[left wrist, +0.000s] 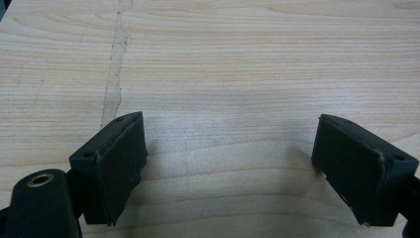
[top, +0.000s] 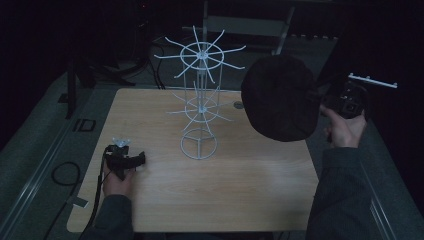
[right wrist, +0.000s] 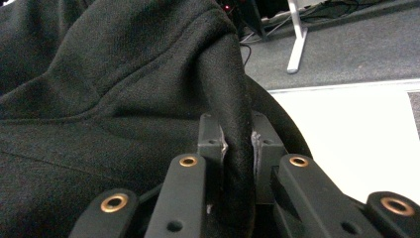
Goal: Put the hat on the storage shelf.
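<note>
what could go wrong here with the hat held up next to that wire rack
The right gripper pinches only a narrow fold at the edge of the black hat, so the hat might slip free. The hat hangs close to the white wire rack, whose thin prongs could snag the fabric. The rack looks light and might tip, with the open left gripper resting away from it.

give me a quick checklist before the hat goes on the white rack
1. Right gripper grip on hat: jaws pinch a fold of its edge. Ok.
2. Hat off the table: held up, right of the rack. Ok.
3. Rack upright, arms bare. Ok.
4. Left gripper out of the way: jaws open and empty, low over the table at its left edge. Ok.
5. Which arm the hat will catch: cannot tell.
</note>
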Motion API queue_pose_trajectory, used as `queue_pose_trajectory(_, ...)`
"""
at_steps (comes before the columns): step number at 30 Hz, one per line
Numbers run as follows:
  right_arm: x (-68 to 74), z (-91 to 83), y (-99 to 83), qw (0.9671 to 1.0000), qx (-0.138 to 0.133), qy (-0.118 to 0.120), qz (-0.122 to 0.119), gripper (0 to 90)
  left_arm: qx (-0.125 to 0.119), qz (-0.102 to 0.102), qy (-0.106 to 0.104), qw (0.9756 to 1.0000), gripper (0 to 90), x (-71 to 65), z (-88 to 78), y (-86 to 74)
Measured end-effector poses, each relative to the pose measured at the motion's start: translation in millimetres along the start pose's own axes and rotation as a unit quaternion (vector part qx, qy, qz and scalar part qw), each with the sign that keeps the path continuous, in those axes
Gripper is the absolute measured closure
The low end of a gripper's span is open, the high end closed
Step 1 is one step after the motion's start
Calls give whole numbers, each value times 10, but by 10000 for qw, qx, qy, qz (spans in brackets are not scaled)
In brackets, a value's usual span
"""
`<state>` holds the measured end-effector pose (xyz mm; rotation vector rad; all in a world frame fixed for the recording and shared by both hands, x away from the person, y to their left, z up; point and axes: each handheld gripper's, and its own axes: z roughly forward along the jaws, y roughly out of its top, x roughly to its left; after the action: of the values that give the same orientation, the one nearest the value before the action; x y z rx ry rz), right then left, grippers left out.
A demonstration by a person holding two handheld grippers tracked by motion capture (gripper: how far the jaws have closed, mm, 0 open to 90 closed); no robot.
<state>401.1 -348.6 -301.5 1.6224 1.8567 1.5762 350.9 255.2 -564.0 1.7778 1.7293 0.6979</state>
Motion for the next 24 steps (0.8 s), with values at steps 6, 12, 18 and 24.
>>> queue_pose_trajectory(6,-21,46,105,10000,-33,6,53,795,2,2,-1,10000,146,0,0,0)
queue_pose_trajectory(12,-14,26,188,9998,-97,121,111,794,1,1,0,10000,146,0,0,0)
queue_pose_trajectory(18,52,-50,264,9993,-194,288,144,794,0,-1,0,10000,146,0,0,0)
queue_pose_trajectory(24,135,-64,309,9988,-210,417,134,794,0,0,0,10000,146,0,0,0)
